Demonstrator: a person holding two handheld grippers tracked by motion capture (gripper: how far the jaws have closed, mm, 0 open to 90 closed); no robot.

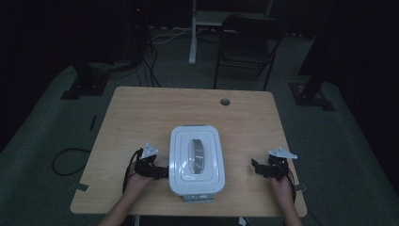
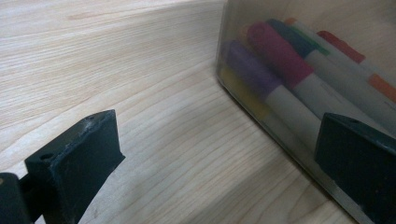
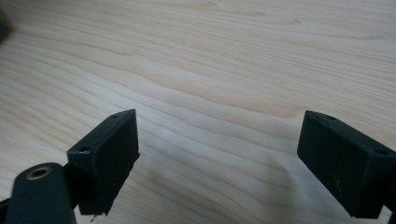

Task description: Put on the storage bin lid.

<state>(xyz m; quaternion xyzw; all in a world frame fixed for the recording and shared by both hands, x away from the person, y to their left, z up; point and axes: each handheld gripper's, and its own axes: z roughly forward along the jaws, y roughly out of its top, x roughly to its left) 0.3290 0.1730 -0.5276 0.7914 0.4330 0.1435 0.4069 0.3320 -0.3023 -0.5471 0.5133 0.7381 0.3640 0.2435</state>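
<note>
Left claw (image 1: 162,172) sits jaws apart against the storage box (image 1: 196,159) at mid-tabletop (image 1: 141,113); right claw (image 1: 255,165), jaws apart, idles beside it. I advise squaring both on the lid's side edges before squeezing.

Recording lab, dim room.
Black stands (image 1: 87,80), floor cables (image 1: 141,61), folding chair (image 1: 247,44) surround one wooden table (image 1: 141,113).

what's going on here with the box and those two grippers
A person holds a gripper in each hand over a wooden table. The left gripper, jaws open, sits right beside a lidded plastic box of coloured markers. The right gripper is open over bare wood, apart from the box.
</note>
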